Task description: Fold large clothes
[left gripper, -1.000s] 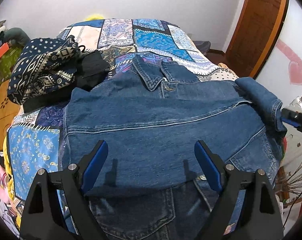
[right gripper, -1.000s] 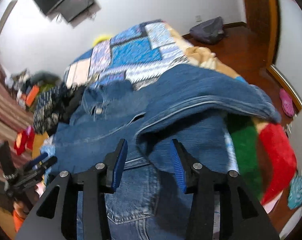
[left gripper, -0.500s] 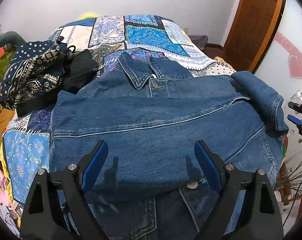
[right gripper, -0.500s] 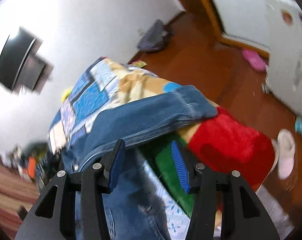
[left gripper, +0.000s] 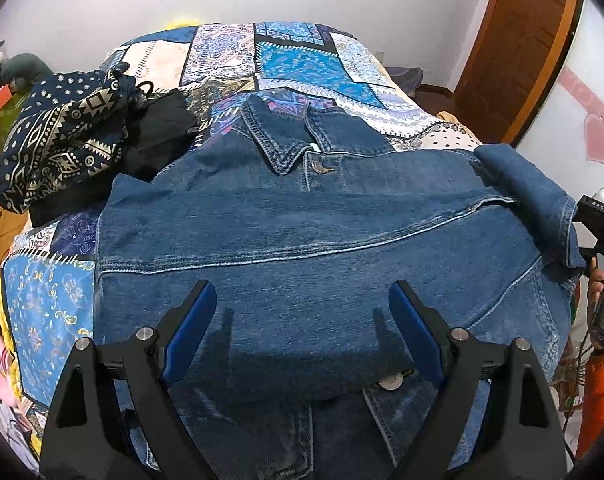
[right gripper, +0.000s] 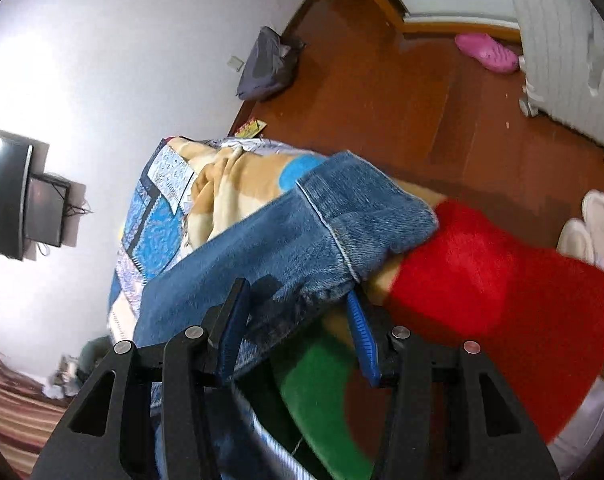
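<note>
The left gripper (left gripper: 302,320) hung just above the near part of the jacket (left gripper: 302,232), its blue pads spread wide with nothing between them, their shadows falling on the denim below. The jacket lay flat across the bed, front up, one sleeve already folded across the chest, a metal button (left gripper: 390,382) showing at the lower edge of that fold. The collar (left gripper: 285,136) sat toward the far side, opened out.

At the jacket's right edge the other sleeve (right gripper: 322,232) drooped over the side of the bed. The right gripper (right gripper: 297,316) was at it, jaws set narrow and just then closing, with the sleeve's lower edge lying between the pads; whether they pressed on the cloth I could not tell. Under the sleeve lay a blanket (right gripper: 482,280) in red and green.

Beyond the jacket stretched the patchwork quilt (left gripper: 297,60), and to the left on it a heap of dark patterned cloth (left gripper: 61,136) beside something black (left gripper: 161,128). Farther off, on the wooden floor (right gripper: 382,92), lay a grey bag (right gripper: 265,68) by the wall, a pink shoe (right gripper: 486,52) and pale slippers (right gripper: 594,224). A wooden door (left gripper: 526,32) stood at the far right.
</note>
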The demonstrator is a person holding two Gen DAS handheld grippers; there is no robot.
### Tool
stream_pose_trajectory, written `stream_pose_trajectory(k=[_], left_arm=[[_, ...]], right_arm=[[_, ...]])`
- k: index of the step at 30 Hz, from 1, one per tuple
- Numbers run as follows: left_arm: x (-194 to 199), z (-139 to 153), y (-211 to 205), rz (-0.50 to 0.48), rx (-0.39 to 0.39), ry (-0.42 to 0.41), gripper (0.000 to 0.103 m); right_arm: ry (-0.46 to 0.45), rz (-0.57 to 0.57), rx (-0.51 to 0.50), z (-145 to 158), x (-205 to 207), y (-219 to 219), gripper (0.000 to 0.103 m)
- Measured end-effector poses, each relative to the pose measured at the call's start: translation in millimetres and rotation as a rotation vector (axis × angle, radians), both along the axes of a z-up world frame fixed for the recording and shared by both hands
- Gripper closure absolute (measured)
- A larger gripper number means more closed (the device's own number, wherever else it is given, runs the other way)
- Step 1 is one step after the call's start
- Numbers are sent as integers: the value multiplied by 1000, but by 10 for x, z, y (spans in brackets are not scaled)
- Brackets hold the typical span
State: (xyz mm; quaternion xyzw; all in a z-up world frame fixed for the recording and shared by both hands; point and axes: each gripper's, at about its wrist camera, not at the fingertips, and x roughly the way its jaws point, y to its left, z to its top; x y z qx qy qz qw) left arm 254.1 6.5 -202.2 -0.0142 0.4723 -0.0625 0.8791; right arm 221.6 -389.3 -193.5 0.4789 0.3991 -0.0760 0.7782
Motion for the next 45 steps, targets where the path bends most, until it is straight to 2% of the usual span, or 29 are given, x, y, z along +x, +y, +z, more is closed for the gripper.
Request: stream_pose_trajectory(k=[2,4,6,9,12,16,21,24,27,29,34,37,40,45], left_arm=[[-2,-1,21,4,14,-7,15],[-10,2,41,6,26,-15,15],[-20,12,61,8,26,-20,15],[-53,43,110,14,18,-33,15],[-99,80,166,22,14,-50,15],[-167,134,264,28,8,-69,15],[-283,210,452,56,-2,-97,15],[-346,241,575,77,-6,-109,15],[-434,255,725,103,-1,-115,15],[-478,245,836,126,0,-112,15],[-607,193,1075,186,-8,-99,15],[-679,168,1175,211,-9,-92,15],[-721,132,1245,232,-12,-73,15],[-736,83,1262,227,-65,-41,15]], right_arm=[[-17,13,-65,97,26,39,71],[-49,40,-141,256,50,108,86],[-94,71,-221,478,75,206,90],[-174,126,-286,798,109,362,91],[-286,209,-338,1246,97,625,91],[-404,337,-347,1656,115,1063,91],[-483,546,-384,1888,121,1851,92],[-486,688,-387,1830,83,2339,92],[-446,821,-378,1642,108,2764,92],[-380,934,-360,1394,130,3098,92],[-192,1146,-394,715,126,3705,92],[-117,1215,-389,475,58,3840,92],[-64,1249,-383,406,-11,3918,91],[-51,1257,-389,524,-35,3821,84]])
